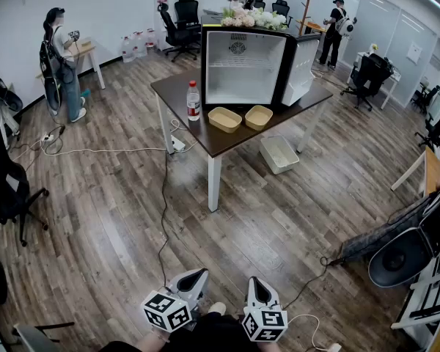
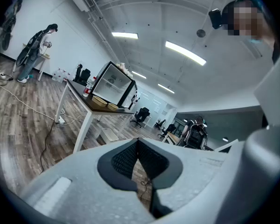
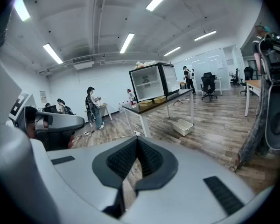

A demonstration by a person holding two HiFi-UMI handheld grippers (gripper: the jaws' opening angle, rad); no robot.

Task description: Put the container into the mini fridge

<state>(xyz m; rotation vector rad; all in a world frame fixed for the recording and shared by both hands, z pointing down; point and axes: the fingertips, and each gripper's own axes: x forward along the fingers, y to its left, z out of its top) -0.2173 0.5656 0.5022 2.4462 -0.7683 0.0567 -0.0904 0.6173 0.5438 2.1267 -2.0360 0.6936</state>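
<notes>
Left gripper (image 1: pixel 196 274) and right gripper (image 1: pixel 254 281) both have jaws together with nothing between them, low by the person. Tan container (image 1: pixel 225 119) and second container (image 1: pixel 258 116) sit on bench (image 1: pixel 221 142) before open mini fridge (image 1: pixel 242 66), well apart from both grippers.

Nothing legible is showing anywhere. The bottle (image 1: pixel 193 100) standing on the surface (image 1: pixel 227 141), around eleven o'clock in the head view, is wearing a red label too small to read. The marker cubes (image 1: pixel 166 312) at six o'clock are carrying only black-and-white square patterns.
</notes>
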